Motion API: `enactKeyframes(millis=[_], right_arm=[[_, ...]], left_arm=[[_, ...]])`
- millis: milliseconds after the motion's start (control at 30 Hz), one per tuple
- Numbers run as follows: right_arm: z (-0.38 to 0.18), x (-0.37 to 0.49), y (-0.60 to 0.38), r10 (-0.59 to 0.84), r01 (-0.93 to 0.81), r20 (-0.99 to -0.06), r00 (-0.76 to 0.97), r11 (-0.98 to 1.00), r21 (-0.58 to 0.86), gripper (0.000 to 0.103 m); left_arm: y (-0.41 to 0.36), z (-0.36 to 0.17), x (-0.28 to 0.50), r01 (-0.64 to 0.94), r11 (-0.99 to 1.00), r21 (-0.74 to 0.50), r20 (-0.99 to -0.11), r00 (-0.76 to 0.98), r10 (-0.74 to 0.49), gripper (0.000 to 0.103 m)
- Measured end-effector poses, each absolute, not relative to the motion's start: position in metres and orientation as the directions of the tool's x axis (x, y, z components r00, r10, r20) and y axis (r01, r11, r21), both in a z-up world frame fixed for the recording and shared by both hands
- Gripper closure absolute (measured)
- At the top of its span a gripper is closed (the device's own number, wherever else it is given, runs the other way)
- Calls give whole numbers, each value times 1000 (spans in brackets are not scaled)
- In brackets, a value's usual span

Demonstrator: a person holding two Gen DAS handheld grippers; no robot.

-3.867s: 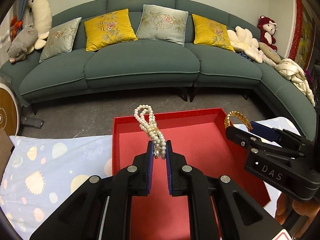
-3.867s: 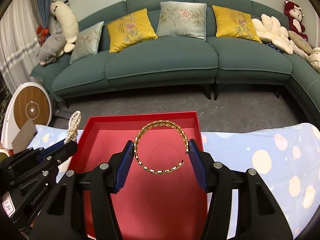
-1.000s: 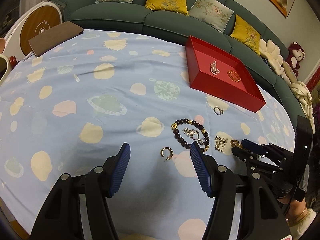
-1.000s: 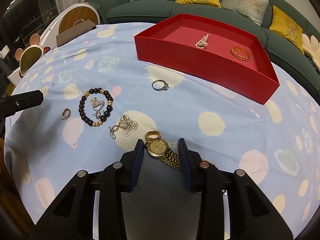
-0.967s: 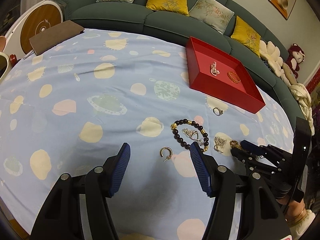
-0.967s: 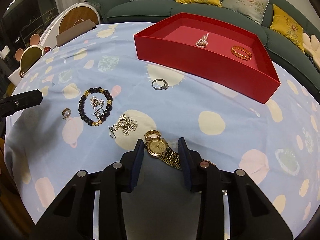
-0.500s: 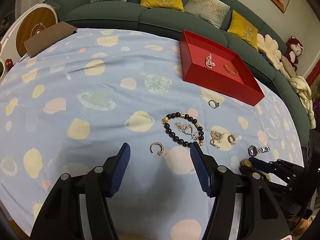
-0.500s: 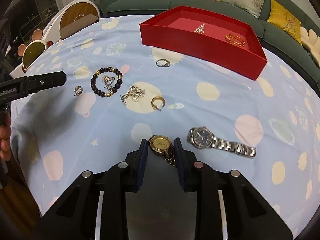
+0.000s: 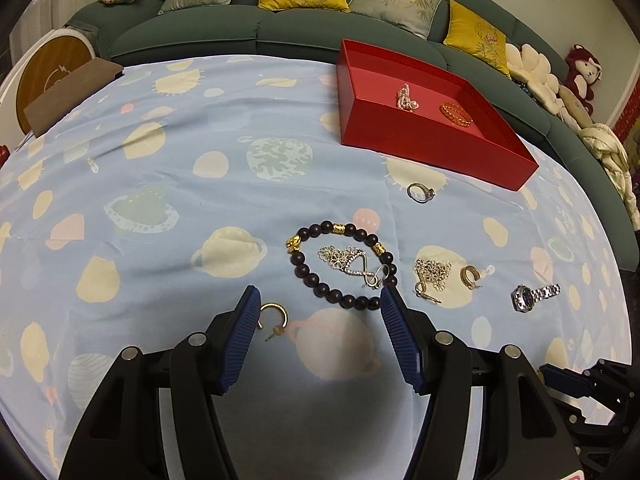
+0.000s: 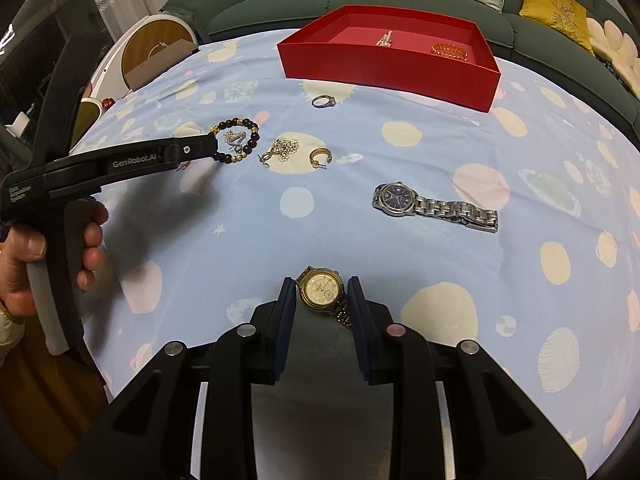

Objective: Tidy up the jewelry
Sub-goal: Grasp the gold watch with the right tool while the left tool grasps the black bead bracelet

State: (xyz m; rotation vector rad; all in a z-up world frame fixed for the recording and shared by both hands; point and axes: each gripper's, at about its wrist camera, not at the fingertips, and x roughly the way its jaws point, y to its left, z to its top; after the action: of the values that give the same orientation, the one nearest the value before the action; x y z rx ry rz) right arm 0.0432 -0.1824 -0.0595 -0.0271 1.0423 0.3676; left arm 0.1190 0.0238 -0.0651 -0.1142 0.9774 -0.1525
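Observation:
My right gripper [image 10: 321, 294] is shut on a gold watch [image 10: 322, 290], held above the blue tablecloth. My left gripper [image 9: 317, 312] is open and low over the cloth, with a gold hoop earring [image 9: 273, 316] by its left finger and a dark bead bracelet [image 9: 340, 264] just ahead. The red tray [image 9: 424, 148] holds a pearl piece [image 9: 406, 98] and a gold bangle [image 9: 456, 114]. A silver watch [image 10: 434, 203], a ring [image 10: 323, 101], a silver chain [image 10: 282, 148] and a second hoop earring [image 10: 320, 156] lie loose on the cloth.
The table carries a blue cloth [image 9: 160, 184] with planet prints. A green sofa [image 9: 280, 28] with cushions runs behind the tray. A brown box [image 9: 68, 96] sits at the far left corner. A round white device [image 10: 156, 46] stands beside the table.
The right gripper has lifted the gold watch and pulled back from the other jewelry, uncovering the silver watch. The left gripper has moved forward, closer to the hoop earring and bead bracelet.

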Motion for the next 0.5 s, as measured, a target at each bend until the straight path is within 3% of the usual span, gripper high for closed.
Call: enactKeyframes(millis=[233,500], right_arm=[[-56,41,-193,286,-288,-838,465,944,162,80],[-59,39,-193,280,-293,-842,462,944,153,80]], left_arm=[[30,-70,135,35,979,-201,-812,553,-186,51],[21,-73,140,66,981,-181,-803,567,-186,81]])
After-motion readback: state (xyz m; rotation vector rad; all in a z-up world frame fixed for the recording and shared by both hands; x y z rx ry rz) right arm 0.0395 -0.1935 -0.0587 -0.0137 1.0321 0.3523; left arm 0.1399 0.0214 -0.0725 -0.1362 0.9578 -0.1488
